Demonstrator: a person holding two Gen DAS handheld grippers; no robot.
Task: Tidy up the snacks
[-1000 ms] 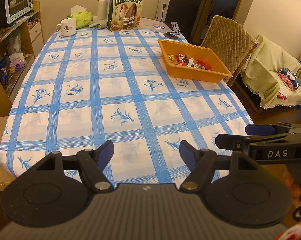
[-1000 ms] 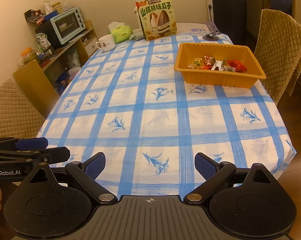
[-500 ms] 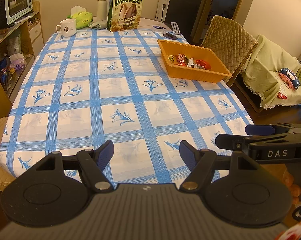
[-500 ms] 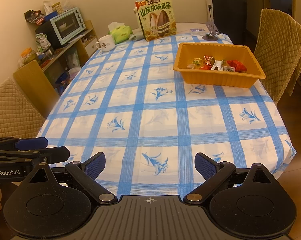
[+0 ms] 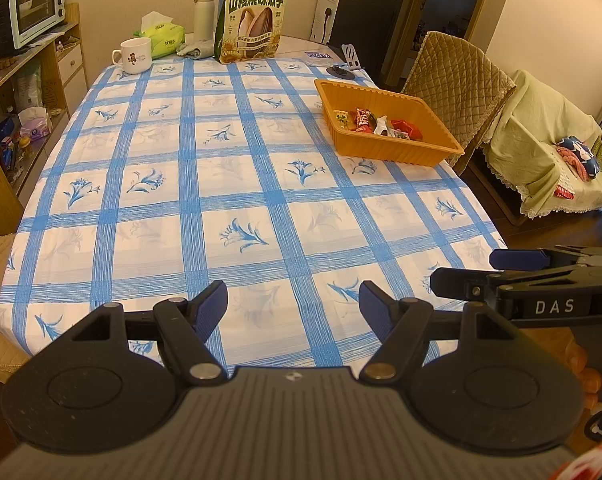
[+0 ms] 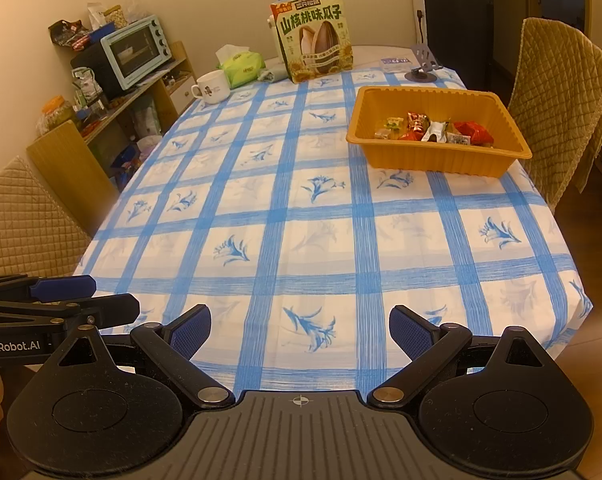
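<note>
An orange tray [image 5: 405, 152] [image 6: 437, 158] sits at the table's right side, holding several wrapped snacks [image 5: 377, 122] [image 6: 433, 128]. A tall sunflower-seed bag [image 5: 253, 20] [image 6: 315, 36] stands upright at the far end. My left gripper [image 5: 293, 306] hangs open over the near table edge, nothing between its blue pads. My right gripper [image 6: 299, 326] is open too, empty, also at the near edge. Each gripper shows from the side in the other's view: the right gripper [image 5: 497, 268] at the right margin, the left gripper [image 6: 97, 294] at the left margin.
A blue-checked cloth covers the table [image 5: 205, 200]. At the far end stand a white mug [image 5: 135, 55], a tissue pack [image 5: 163, 36], a flask [image 5: 203, 10] and a phone stand [image 6: 423, 66]. Quilted chairs [image 6: 557, 92] flank the table; a shelf with a toaster oven [image 6: 135, 50] lines the left.
</note>
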